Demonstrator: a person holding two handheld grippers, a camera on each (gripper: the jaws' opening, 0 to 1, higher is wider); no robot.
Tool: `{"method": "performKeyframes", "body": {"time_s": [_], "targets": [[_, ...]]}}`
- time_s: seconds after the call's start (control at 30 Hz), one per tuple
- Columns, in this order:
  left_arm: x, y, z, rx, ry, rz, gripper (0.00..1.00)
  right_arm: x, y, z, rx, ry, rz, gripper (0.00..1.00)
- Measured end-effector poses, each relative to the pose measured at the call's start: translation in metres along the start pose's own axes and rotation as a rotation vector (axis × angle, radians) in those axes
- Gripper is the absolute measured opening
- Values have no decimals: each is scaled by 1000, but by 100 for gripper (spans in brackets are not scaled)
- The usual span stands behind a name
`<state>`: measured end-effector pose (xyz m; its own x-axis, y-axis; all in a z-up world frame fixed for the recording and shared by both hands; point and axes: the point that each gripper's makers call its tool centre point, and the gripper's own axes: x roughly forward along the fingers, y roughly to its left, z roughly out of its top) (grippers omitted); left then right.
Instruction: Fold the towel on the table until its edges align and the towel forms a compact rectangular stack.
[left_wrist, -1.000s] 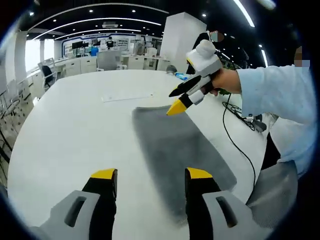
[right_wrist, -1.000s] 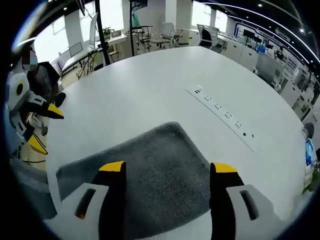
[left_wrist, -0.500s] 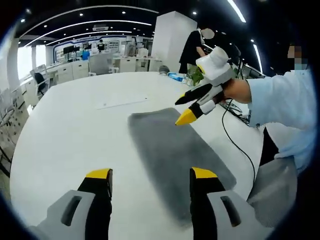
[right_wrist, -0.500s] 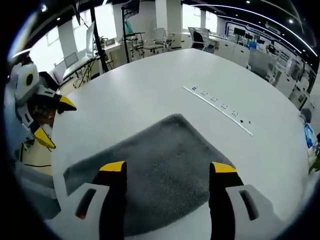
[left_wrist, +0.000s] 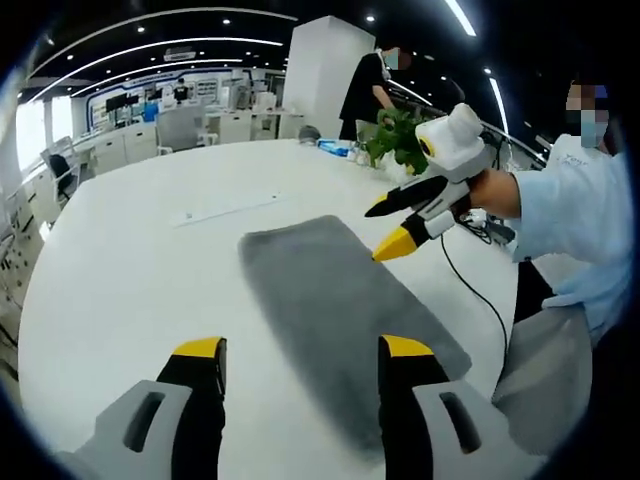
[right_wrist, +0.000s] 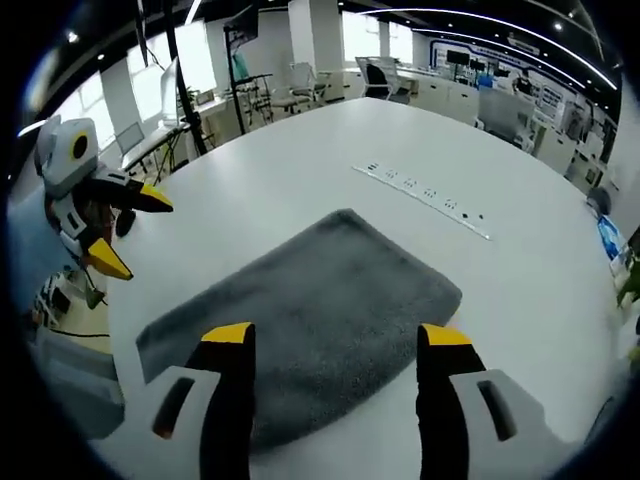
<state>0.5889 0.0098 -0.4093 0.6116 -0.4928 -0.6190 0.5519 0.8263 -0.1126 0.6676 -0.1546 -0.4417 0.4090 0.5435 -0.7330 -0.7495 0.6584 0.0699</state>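
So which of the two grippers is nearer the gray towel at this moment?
Hard to call; the right looks slightly nearer. The right gripper hovers open over the towel by one long edge. The left gripper is open too, hanging beyond the towel's end near the table edge.

A grey towel (left_wrist: 340, 310) lies flat on the white table (left_wrist: 130, 280), right gripper (left_wrist: 398, 226) open above it.

My left gripper view looks down the long side of the grey towel (left_wrist: 340, 310) from one short end, fairly near; my right gripper view faces it from a long side — the two share the towel and the white table (right_wrist: 300, 160), each catching the other's gripper.
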Motion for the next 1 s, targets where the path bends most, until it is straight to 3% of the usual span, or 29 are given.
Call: {"method": "performKeyframes", "body": {"time_s": [0.47,0.5,0.77,1.0], "targets": [[10,-4,1,22,21,-46,64,-19,4,-24,53,-5,-32,63],[13,4,-1,25,23,-46,64,-19,3,-25,55,-5,-33,63],[23,2,-4,24,41,-70,63,-17,1,-35,84,0,-46,62],[37,12,-9,5,65,-99,61,-12,2,-40,115,3,-52,59]]}}
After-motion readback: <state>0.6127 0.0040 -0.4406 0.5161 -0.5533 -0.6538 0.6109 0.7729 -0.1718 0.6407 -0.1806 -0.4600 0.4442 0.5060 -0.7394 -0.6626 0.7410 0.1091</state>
